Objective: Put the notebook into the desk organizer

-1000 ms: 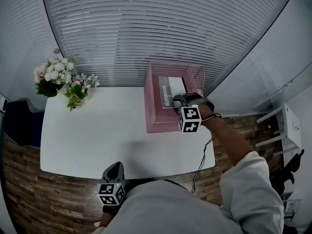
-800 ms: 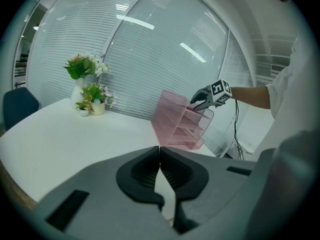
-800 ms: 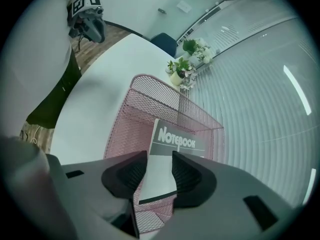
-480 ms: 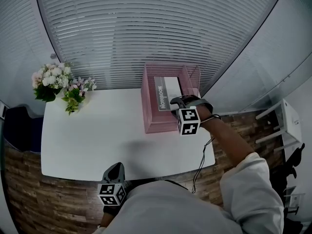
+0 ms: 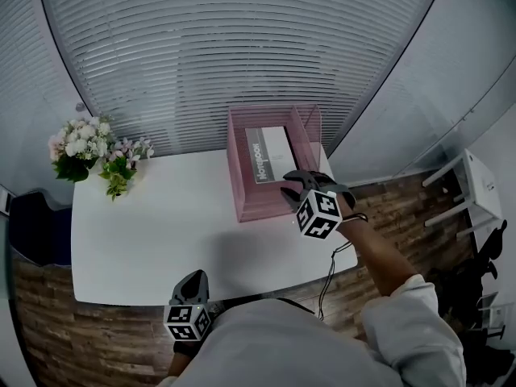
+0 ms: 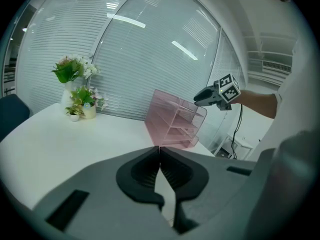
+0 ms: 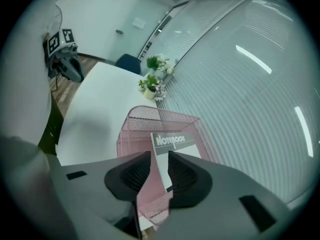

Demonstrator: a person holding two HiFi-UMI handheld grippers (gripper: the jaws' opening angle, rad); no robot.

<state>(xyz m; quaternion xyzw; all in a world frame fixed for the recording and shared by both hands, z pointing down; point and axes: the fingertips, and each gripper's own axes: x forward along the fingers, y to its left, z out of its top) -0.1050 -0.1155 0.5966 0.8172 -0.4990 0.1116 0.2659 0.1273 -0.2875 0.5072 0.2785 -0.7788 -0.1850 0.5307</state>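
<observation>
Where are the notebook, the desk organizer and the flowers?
notebook [image 5: 277,147], head view, on its white cover.
desk organizer [image 5: 258,201], head view, on its pink mesh near wall.
flowers [image 5: 81,138], head view, on the white blooms.

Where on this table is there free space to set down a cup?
The wide middle of the table, between the flowers at the back left and the pink organizer at the back right, is bare, down to the near edge. Crowded only at the organizer with the notebook, where the right gripper hovers, jaws closing on nothing.
</observation>
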